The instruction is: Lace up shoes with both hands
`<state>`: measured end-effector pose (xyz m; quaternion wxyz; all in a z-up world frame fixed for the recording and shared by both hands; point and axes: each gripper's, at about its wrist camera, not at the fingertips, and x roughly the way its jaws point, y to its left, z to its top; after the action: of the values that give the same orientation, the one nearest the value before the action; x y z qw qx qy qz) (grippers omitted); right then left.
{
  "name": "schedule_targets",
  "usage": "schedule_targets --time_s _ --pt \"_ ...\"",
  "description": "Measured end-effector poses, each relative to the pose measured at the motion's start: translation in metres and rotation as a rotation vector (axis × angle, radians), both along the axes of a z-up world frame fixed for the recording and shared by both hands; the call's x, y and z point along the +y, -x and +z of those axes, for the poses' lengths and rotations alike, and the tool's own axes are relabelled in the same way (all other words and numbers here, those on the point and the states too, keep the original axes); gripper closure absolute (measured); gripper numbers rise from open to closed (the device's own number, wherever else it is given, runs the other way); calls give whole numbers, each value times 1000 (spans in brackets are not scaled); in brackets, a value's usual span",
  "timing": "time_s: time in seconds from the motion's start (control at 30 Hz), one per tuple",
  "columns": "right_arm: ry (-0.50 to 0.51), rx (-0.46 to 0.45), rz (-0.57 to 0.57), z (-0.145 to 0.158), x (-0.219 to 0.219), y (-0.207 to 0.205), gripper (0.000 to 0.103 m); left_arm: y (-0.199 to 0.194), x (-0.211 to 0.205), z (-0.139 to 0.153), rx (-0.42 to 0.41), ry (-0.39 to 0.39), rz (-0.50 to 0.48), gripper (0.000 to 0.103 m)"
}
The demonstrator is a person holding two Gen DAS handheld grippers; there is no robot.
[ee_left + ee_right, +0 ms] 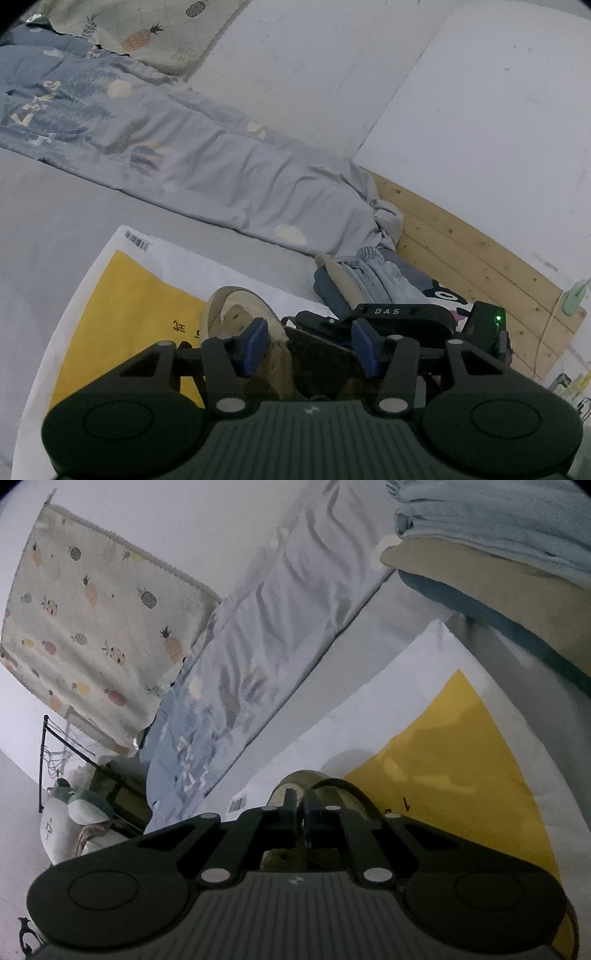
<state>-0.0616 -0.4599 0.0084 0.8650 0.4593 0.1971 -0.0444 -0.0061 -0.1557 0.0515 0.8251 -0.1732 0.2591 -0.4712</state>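
A: Right gripper point(300, 814)?
B: Pressed together over the shoe point(295, 781); what it pinches, can't tell.
A: Left gripper point(310, 345)?
B: Half spread, straddling the shoe point(243, 317) (toe pointing away), on the yellow-and-white bag point(140, 295).

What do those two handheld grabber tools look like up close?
Both are matte black. The left gripper has angular linkage arms with silver rivets, blue padded jaws, a ribbed body and round discs on each side. The right gripper looks the same. Seen from the left camera, it carries "DAS" lettering and a green light.
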Motion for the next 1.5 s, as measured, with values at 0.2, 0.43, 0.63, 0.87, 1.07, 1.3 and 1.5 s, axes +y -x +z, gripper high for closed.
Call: schedule_targets --time_s 0.2,0.43,0.63,0.87,1.07,1.3,1.5 --pt "-48 8 -26 -5 -6 2 95 0 0 0 -1 -3 0 55" --pt "-95 -19 -38 -8 -11 2 75 -1 1 -2 4 -8 1 55" --pt "-90 -23 -34 -9 -10 -1 75 -1 2 -3 5 -16 -3 55" --pt "-28 -7 -5 -4 -5 -6 97 -2 2 -4 13 -13 -9 55" --pt "43 2 20 5 3 -6 101 -2 0 -4 17 -27 -9 55" --pt "95 33 49 10 9 -5 101 0 -4 -2 11 -53 -1 55" --pt "143 63 18 18 7 2 94 6 -8 2 -15 -108 7 55"
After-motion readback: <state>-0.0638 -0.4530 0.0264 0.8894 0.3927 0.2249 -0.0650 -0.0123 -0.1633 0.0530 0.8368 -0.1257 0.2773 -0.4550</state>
